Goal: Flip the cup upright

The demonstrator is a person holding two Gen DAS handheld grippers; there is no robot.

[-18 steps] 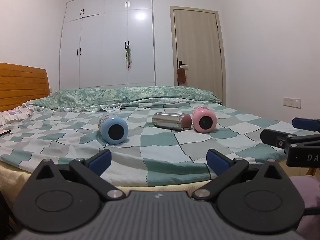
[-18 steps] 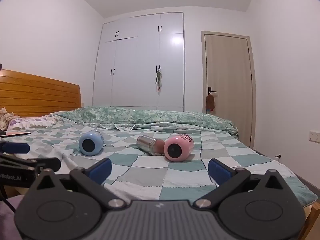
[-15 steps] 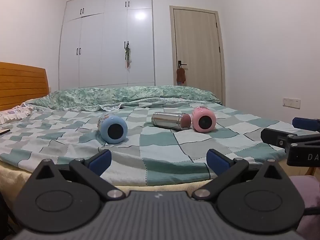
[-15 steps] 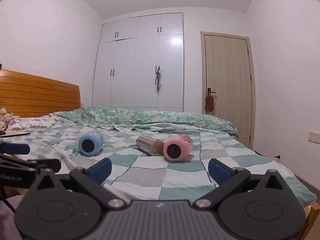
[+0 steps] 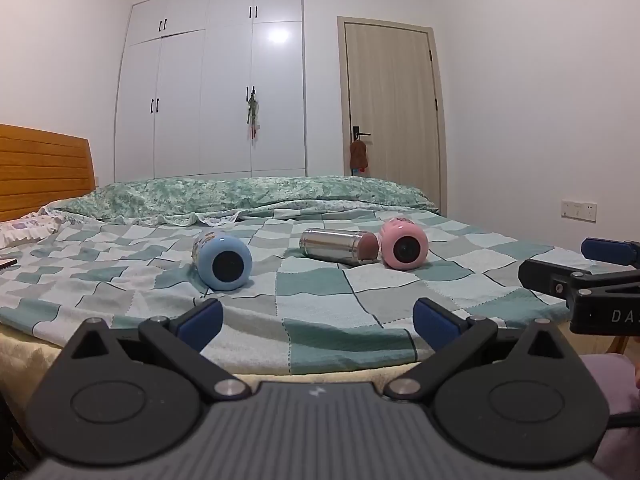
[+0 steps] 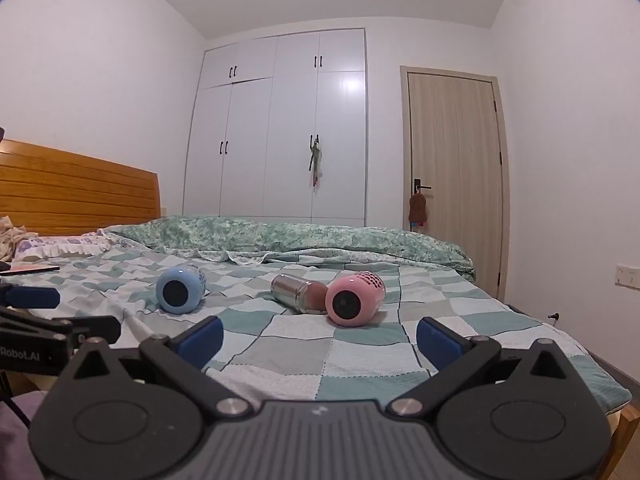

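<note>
Claws: left [image 5: 316, 318], right [image 6: 318, 338] released | cups [image 5: 225, 258] lying mid-bed [image 5: 320, 332], off edge

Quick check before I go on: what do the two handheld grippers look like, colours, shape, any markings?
Both match. The left gripper has a matt black body with a ribbed grey centre panel, two round black discs, silver pivot screws and angled black linkage arms ending in blue finger pads. The right gripper looks the same; its side carries white lettering, partly visible as "DA". The left's side reads "Robot.AI". No cables or sleeves clearly visible.
</note>
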